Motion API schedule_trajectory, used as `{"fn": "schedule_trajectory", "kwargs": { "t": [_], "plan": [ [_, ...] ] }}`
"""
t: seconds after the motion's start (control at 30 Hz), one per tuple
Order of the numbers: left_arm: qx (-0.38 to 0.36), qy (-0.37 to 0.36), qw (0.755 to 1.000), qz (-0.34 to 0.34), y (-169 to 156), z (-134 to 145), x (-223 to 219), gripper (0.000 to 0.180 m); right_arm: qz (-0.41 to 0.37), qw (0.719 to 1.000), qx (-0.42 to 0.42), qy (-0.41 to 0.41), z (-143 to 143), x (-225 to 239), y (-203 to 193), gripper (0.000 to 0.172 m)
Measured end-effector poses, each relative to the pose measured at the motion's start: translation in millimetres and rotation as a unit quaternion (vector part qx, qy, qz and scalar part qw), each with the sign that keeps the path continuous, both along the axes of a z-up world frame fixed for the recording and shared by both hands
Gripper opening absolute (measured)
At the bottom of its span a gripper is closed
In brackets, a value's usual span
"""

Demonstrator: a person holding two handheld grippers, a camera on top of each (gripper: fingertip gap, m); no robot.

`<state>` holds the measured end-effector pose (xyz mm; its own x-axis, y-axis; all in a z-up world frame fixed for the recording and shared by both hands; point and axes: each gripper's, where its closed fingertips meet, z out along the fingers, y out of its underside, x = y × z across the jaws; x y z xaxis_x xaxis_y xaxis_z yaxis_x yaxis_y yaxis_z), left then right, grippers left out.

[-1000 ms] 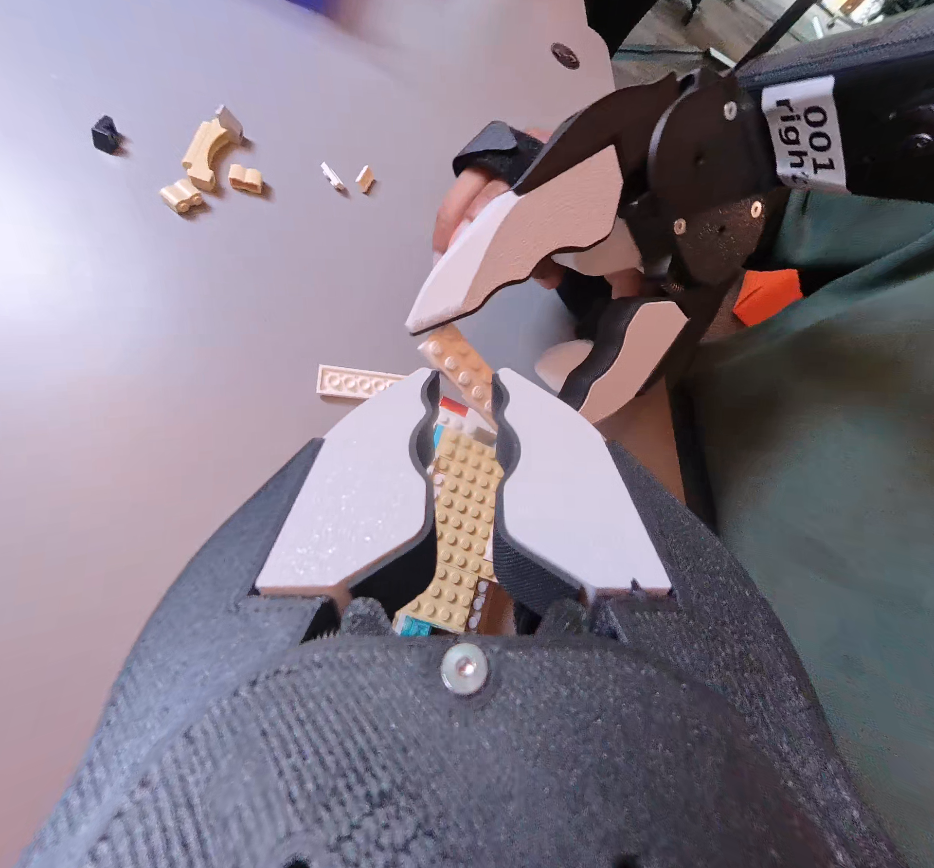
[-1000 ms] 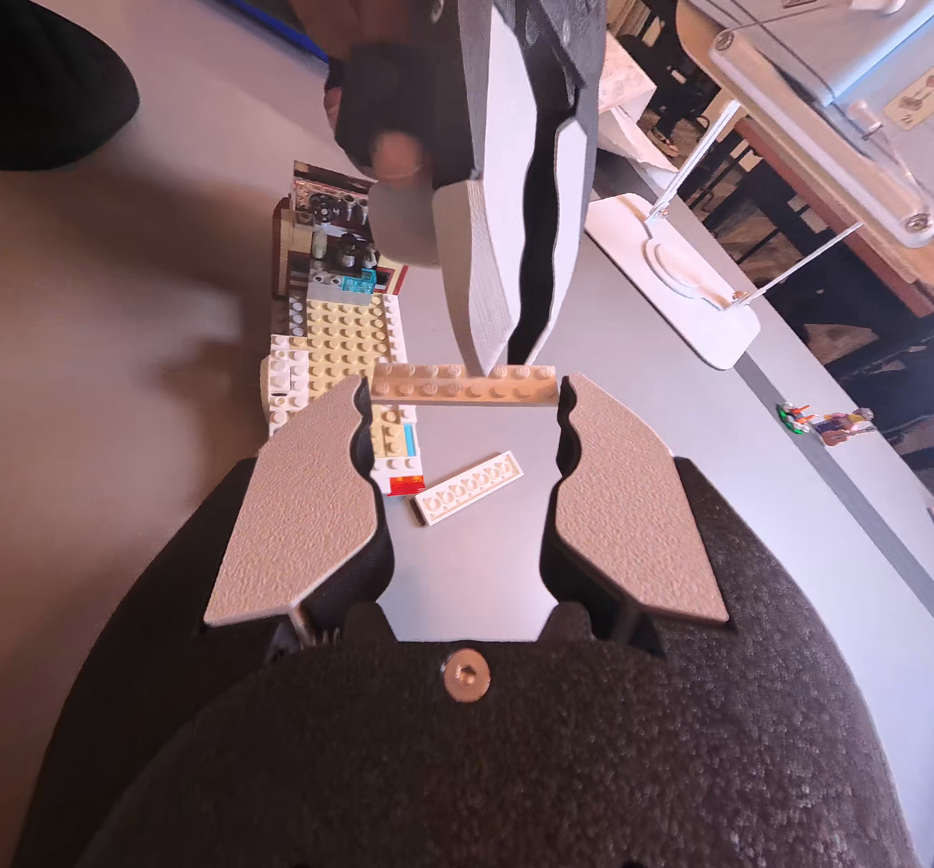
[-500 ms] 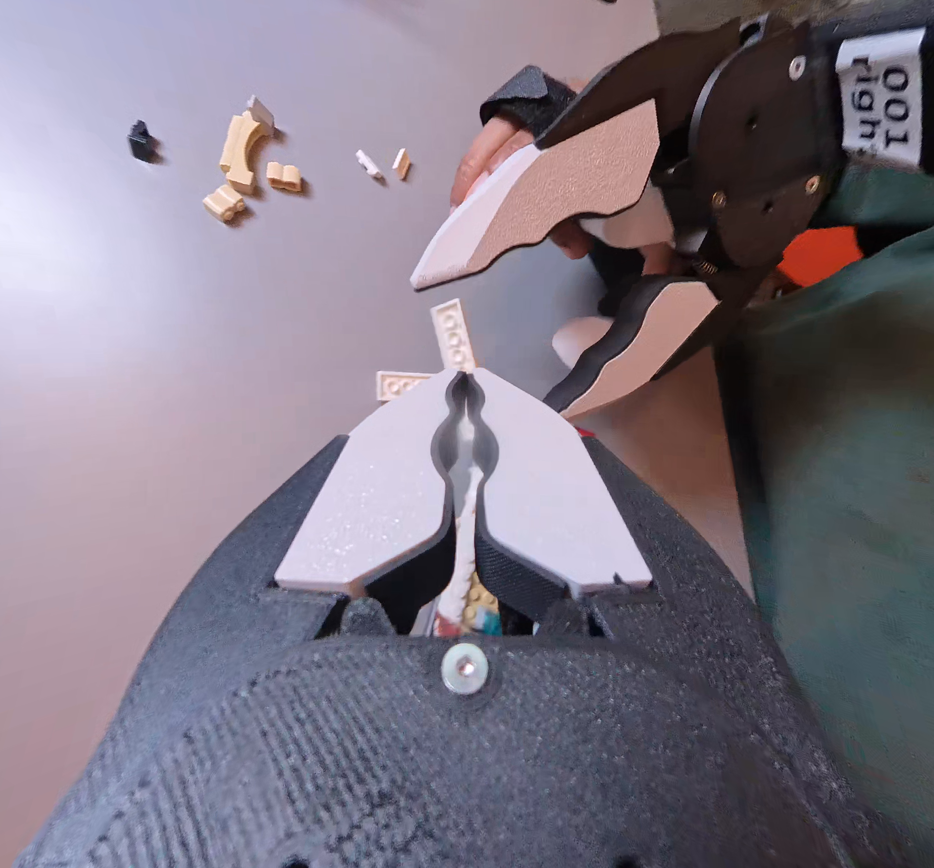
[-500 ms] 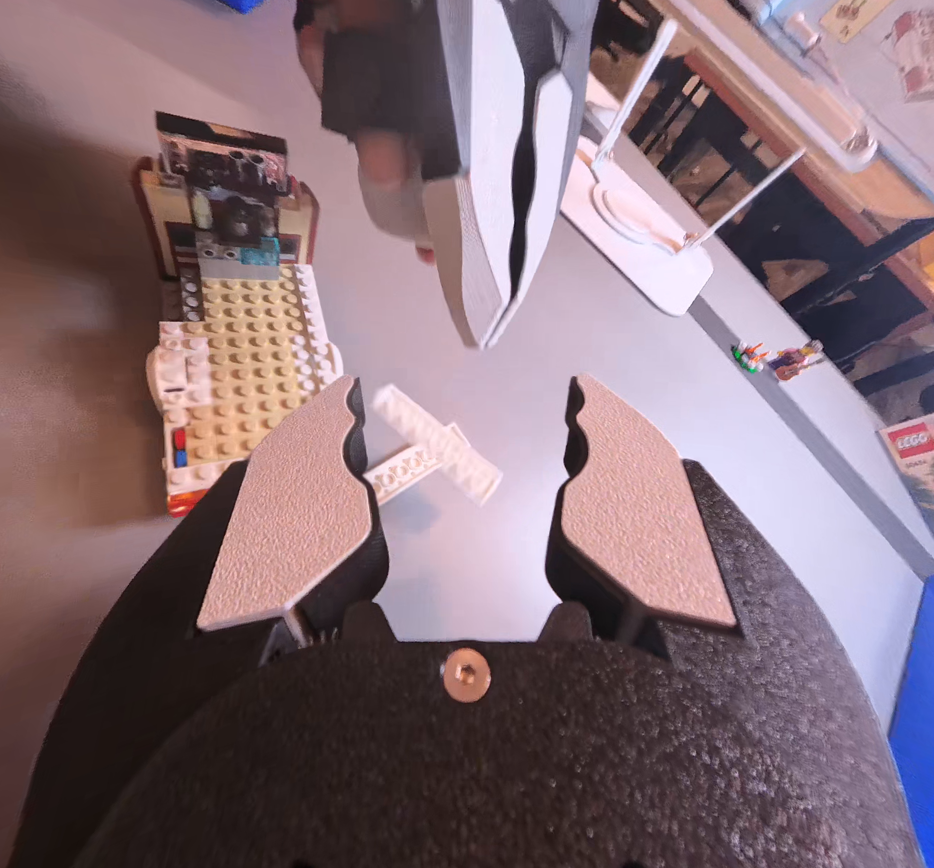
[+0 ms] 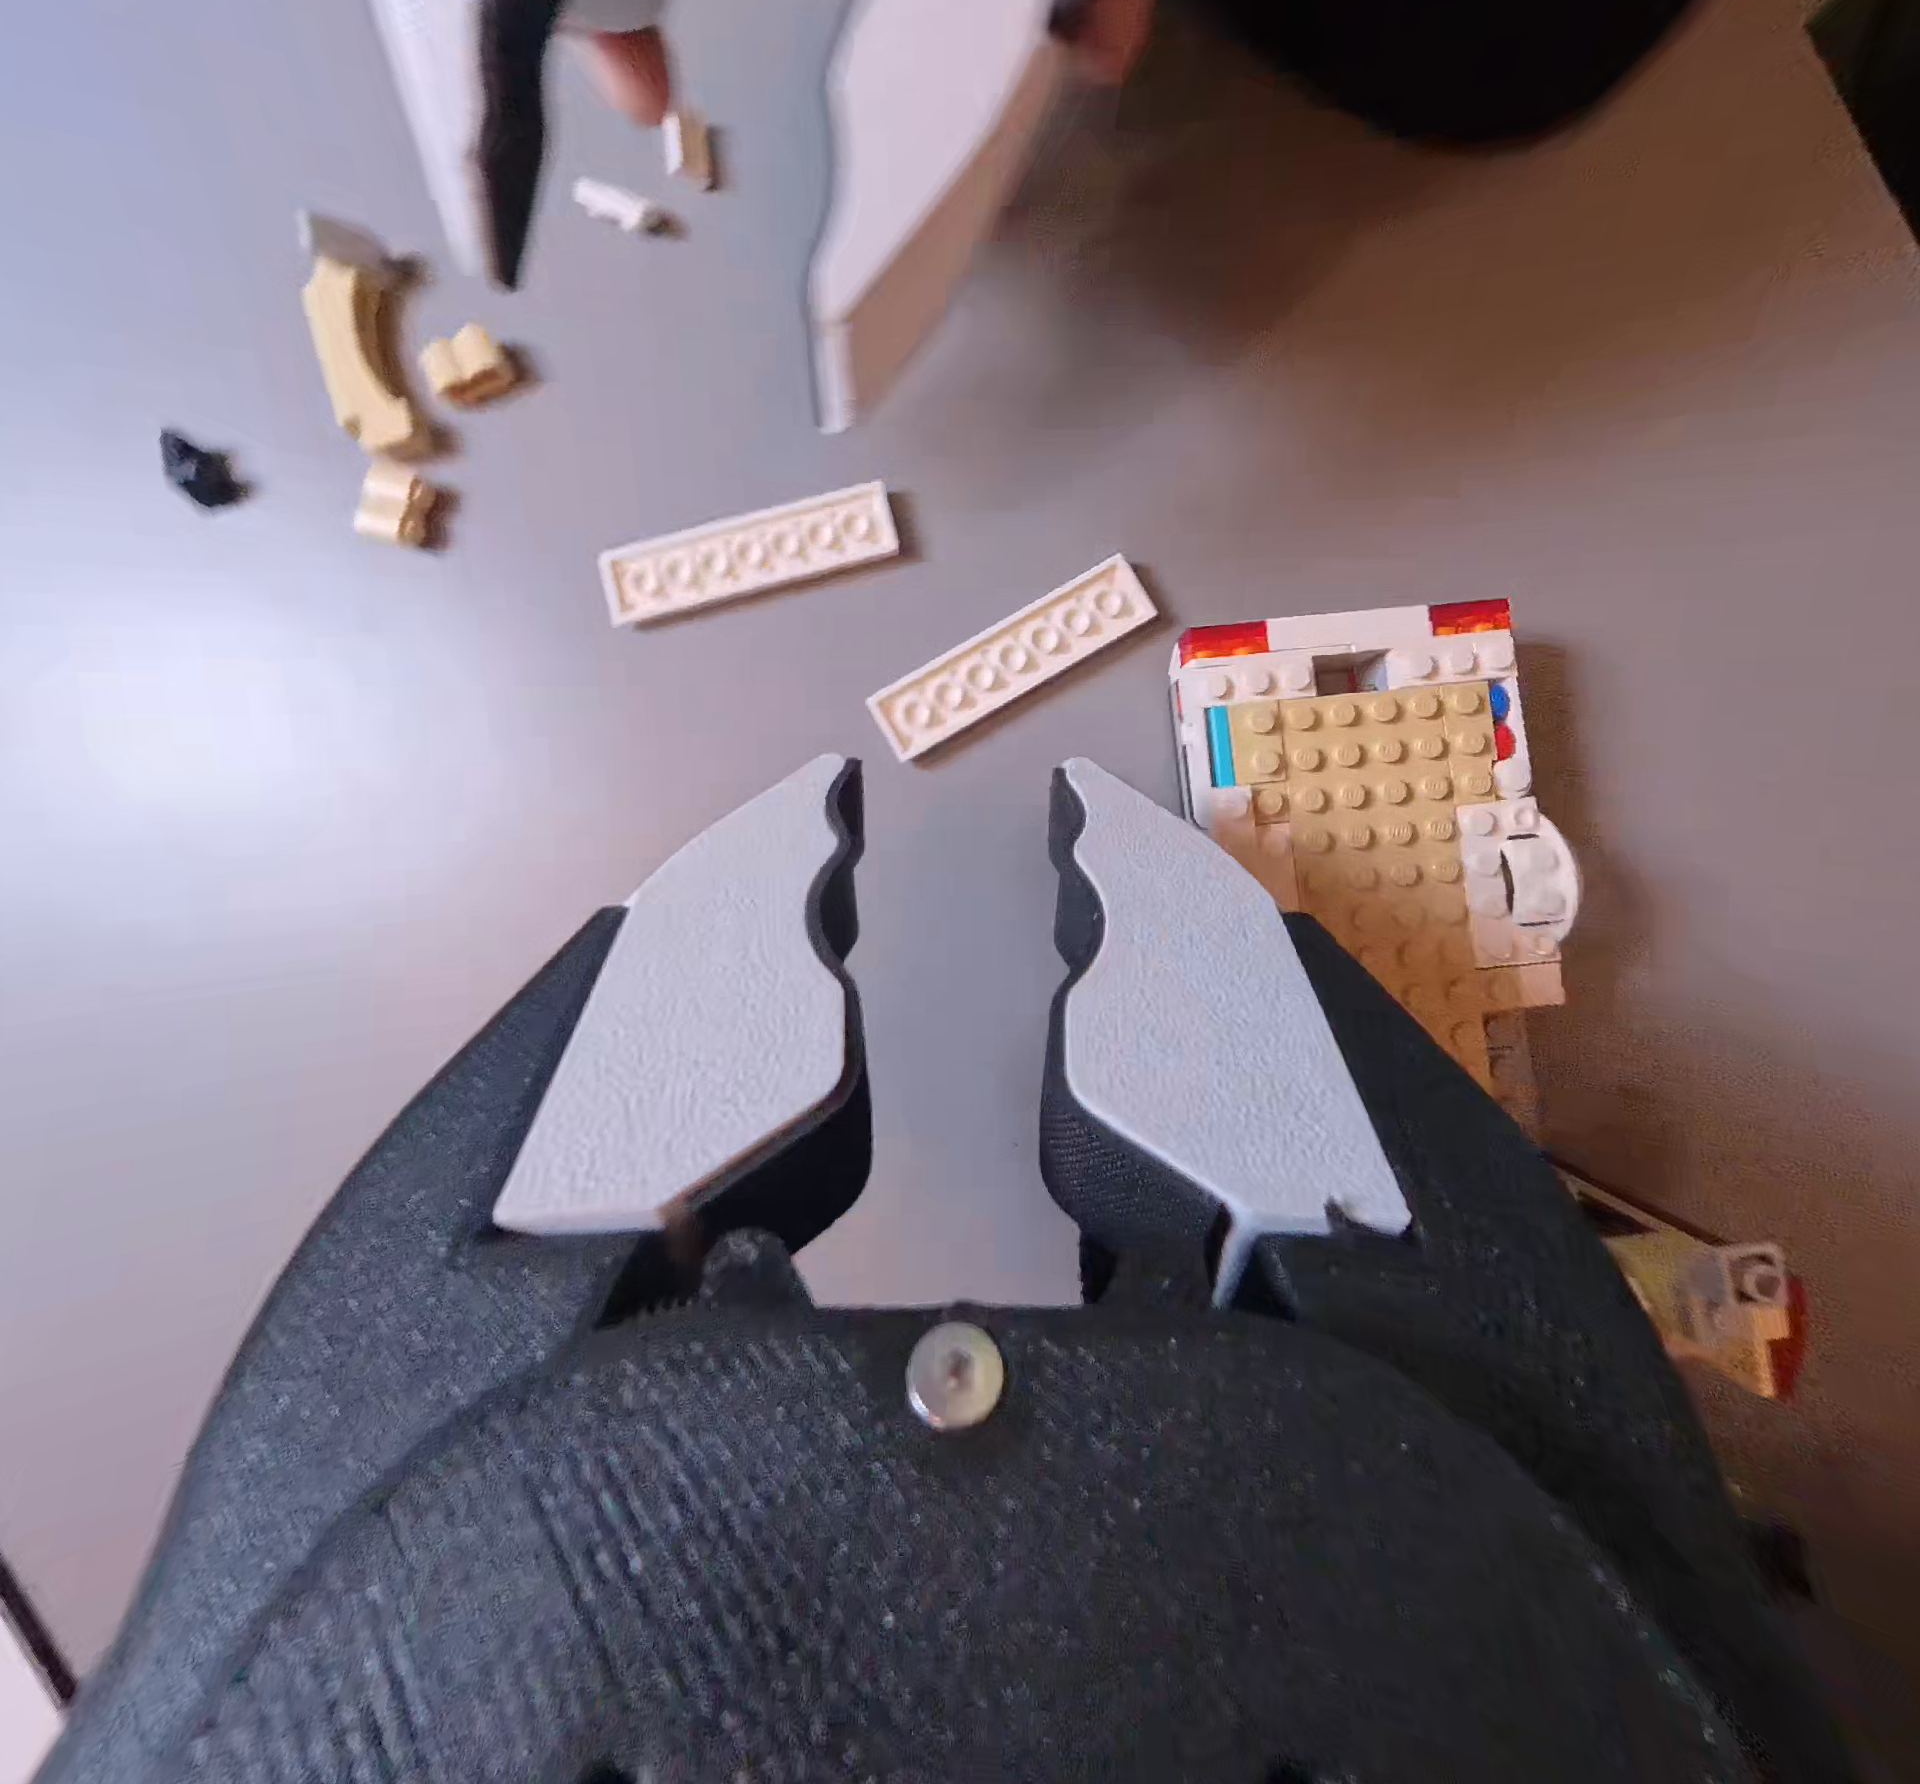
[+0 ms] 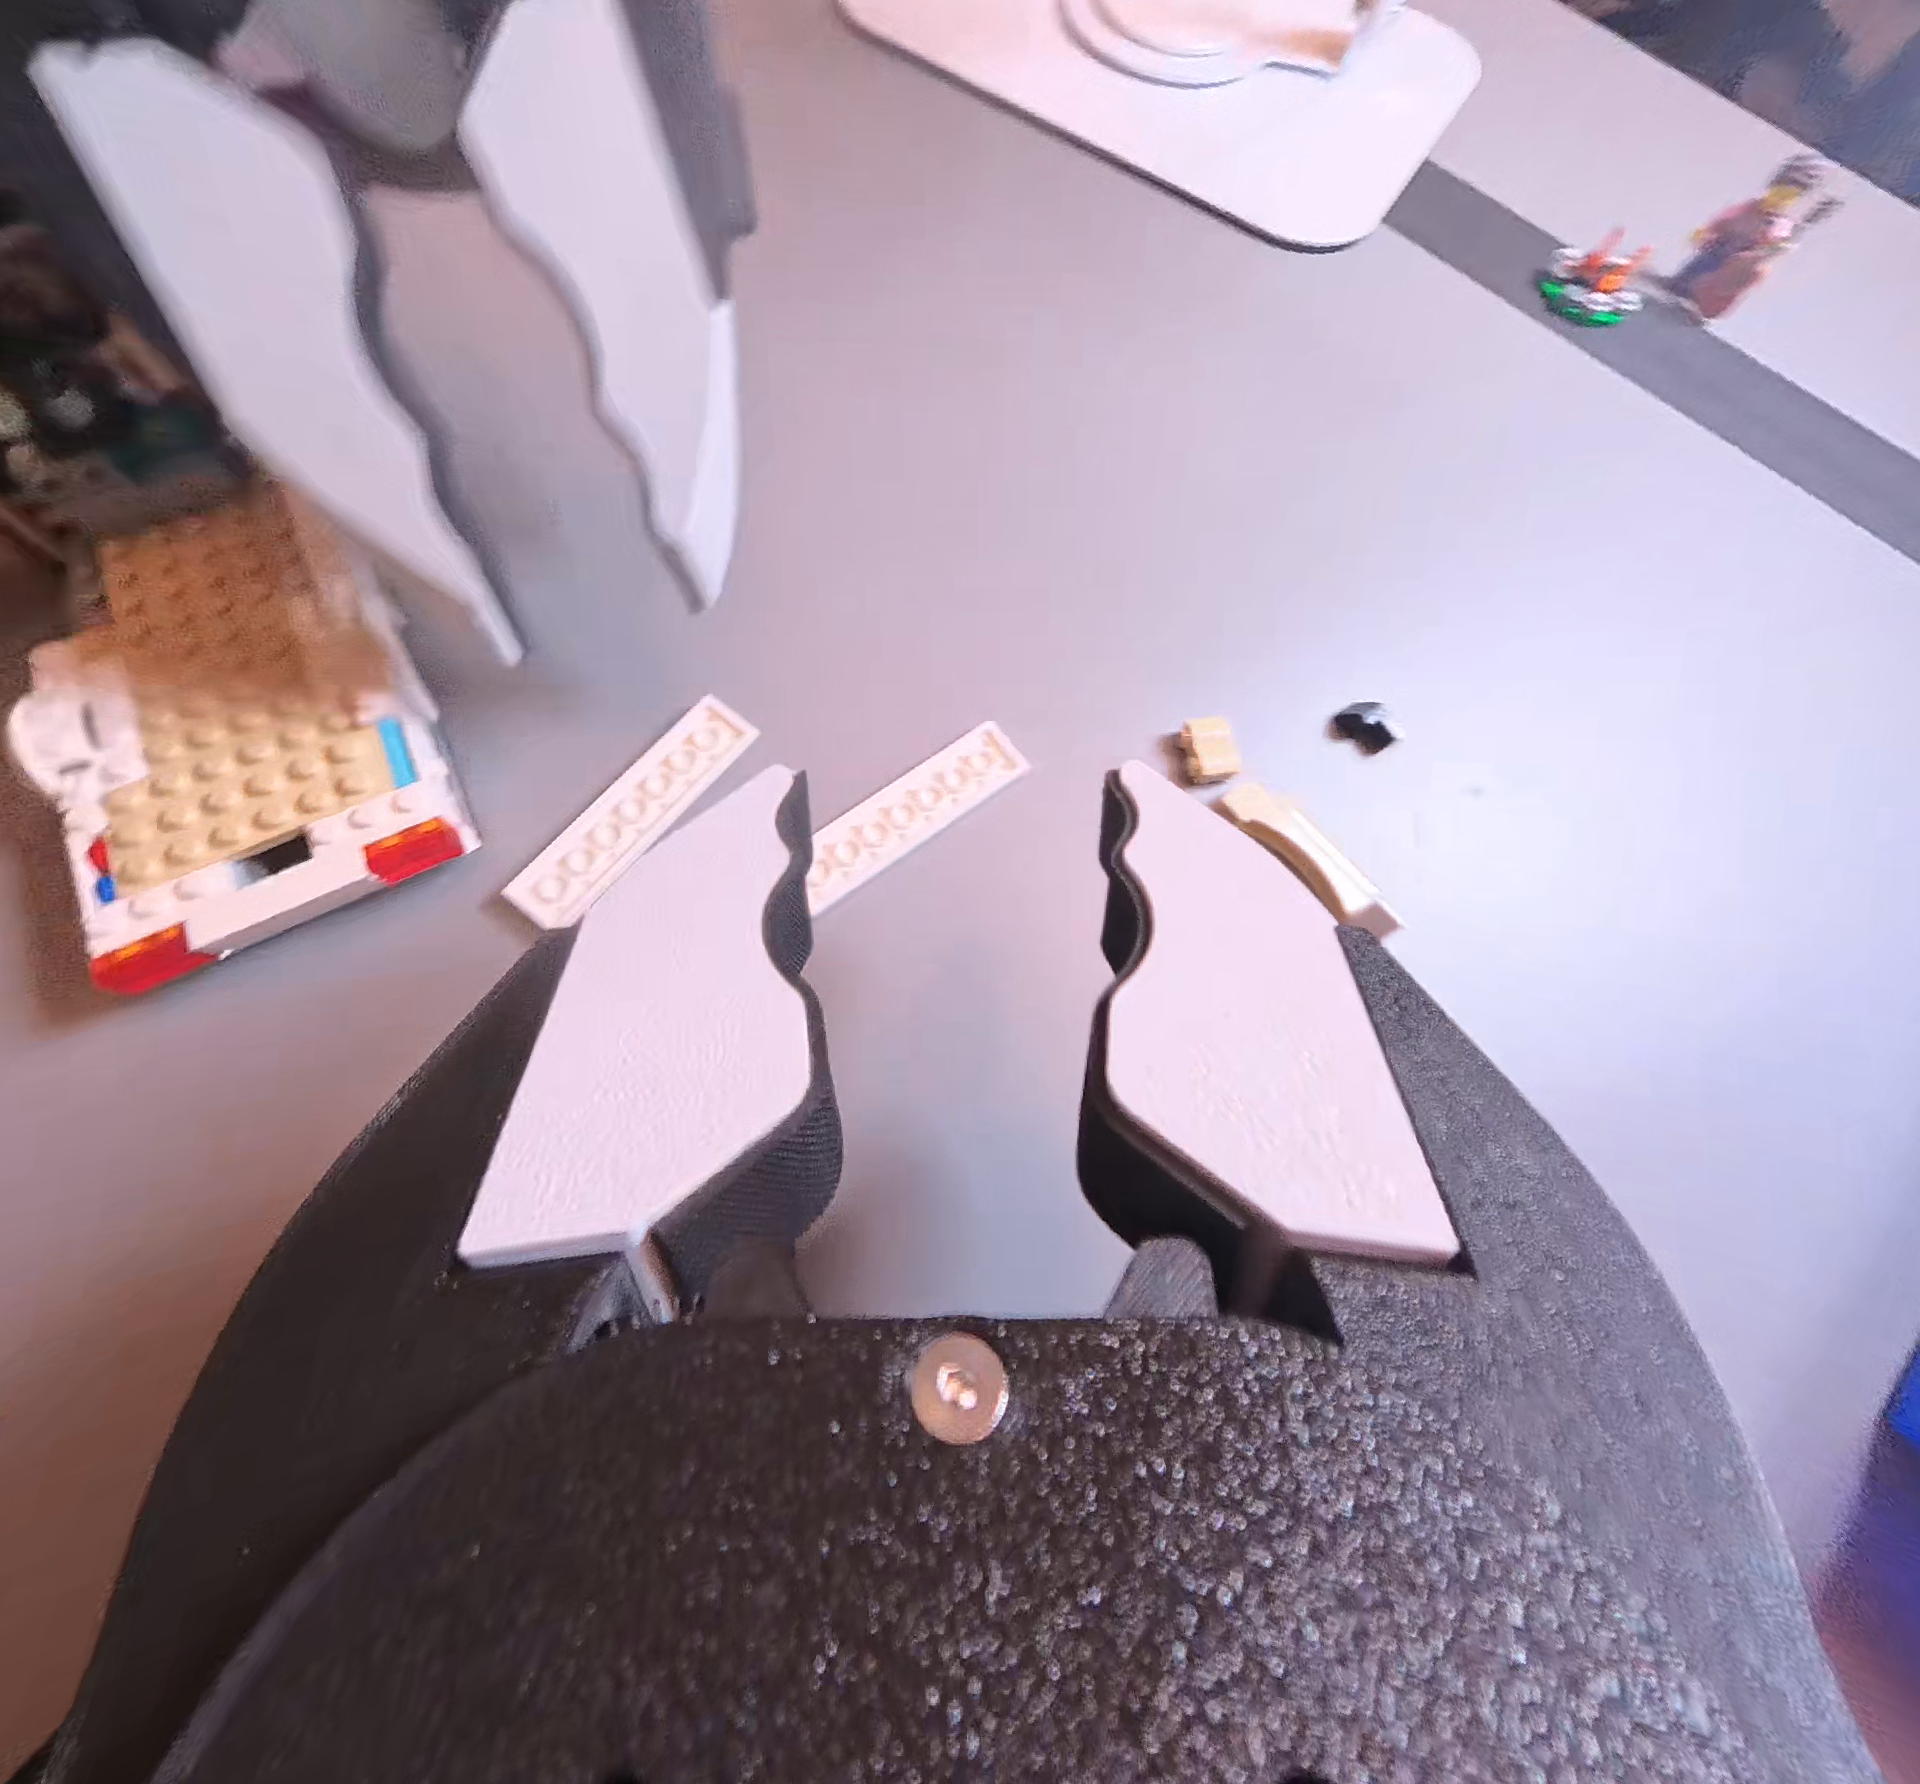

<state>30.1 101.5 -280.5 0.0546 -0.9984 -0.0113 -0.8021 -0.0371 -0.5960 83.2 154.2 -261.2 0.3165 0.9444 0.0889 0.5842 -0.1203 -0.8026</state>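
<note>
Two grippers: left gripper and right gripper had jaws apart, gripping nothing
Plates: two white strips lay flat at 12 o'clock; reachable by either
Model: brick build at 2 o'clock

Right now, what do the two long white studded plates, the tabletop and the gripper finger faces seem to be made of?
Two long white studded plates: apparently moulded hard plastic, smooth with a slight sheen, crisp round studs and sharp edges. Tabletop: smooth grey laminate or coated board, judging by its soft reflections; uncertain. Finger faces: pale grey, grainy matte sheet over black, ridged, seemingly printed plastic.
</note>
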Motion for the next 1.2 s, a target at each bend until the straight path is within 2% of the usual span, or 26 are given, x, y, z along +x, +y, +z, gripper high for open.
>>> {"fn": "schedule_trajectory", "kwargs": {
  "t": [0.07,0.2,0.27,0.33,0.4,0.5,0.57,0.63,0.7,0.77,0.87,0.97,1.03,1.1,1.13,1.2],
  "plan": [
    [0.031,0.022,0.998,-0.046,-0.1,-6.9,9.6,0.036,-0.028,0.999,-0.007,0.021,4.3,3.1,10.0,0.053],
    [0.033,0.091,0.989,-0.115,7.1,-29.7,14.7,0.046,-0.059,0.996,-0.018,0.06,10.0,7.7,23.2,0.054],
    [-0.008,0.09,0.986,-0.137,1.0,-33.7,19.2,0.04,-0.074,0.994,-0.013,0.077,12.7,11.1,29.7,0.054],
    [-0.012,0.091,0.984,-0.154,-0.7,-33.1,19.6,0.02,-0.086,0.992,-0.009,0.089,14.0,14.2,34.6,0.053],
    [-0.007,0.114,0.984,-0.139,0.6,-33.2,11.7,0.018,-0.092,0.991,-0.01,0.097,13.6,15.9,37.0,0.052],
    [0.034,0.109,0.991,-0.069,7.3,-17.2,-15.3,0.018,-0.095,0.99,-0.001,0.102,14.7,15.3,37.5,0.051],
    [0.071,0.068,0.995,0.007,7.5,18.8,-40.9,0.017,-0.094,0.99,0.012,0.103,16.8,14.7,36.6,0.051],
    [0.12,0.048,0.987,0.097,0.7,62.7,-84.2,0.017,-0.089,0.991,0.021,0.098,16.8,13.9,34.7,0.051],
    [0.163,0.073,0.961,0.212,-15.3,99.0,-148.4,0.017,-0.083,0.992,0.028,0.088,14.8,12.6,32.4,0.05],
    [0.166,0.132,0.915,0.344,-45.9,115.3,-227.6,0.017,-0.076,0.994,0.031,0.078,11.9,10.3,29.8,0.05],
    [0.101,0.181,0.849,0.487,-110.5,103.2,-320.3,0.018,-0.064,0.995,0.027,0.07,7.9,5.0,24.9,0.05],
    [0.044,0.197,0.801,0.564,-153.0,76.4,-369.0,0.018,-0.052,0.997,0.025,0.06,2.3,-0.7,19.3,0.049],
    [0.042,0.19,0.788,0.584,-158.9,61.7,-382.9,0.02,-0.046,0.997,0.024,0.054,-1.1,-4.3,16.1,0.049],
    [0.06,0.191,0.77,0.606,-158.0,58.3,-393.1,0.042,-0.044,0.997,0.024,0.051,-3.0,-6.8,14.1,0.049],
    [0.081,0.189,0.765,0.61,-154.2,62.6,-393.9,0.048,-0.044,0.997,0.025,0.05,-3.4,-7.4,13.3,0.049],
    [0.142,0.143,0.778,0.595,-134.6,78.6,-373.8,0.05,-0.044,0.997,0.027,0.052,-2.5,-7.8,12.2,0.049]
  ]
}}
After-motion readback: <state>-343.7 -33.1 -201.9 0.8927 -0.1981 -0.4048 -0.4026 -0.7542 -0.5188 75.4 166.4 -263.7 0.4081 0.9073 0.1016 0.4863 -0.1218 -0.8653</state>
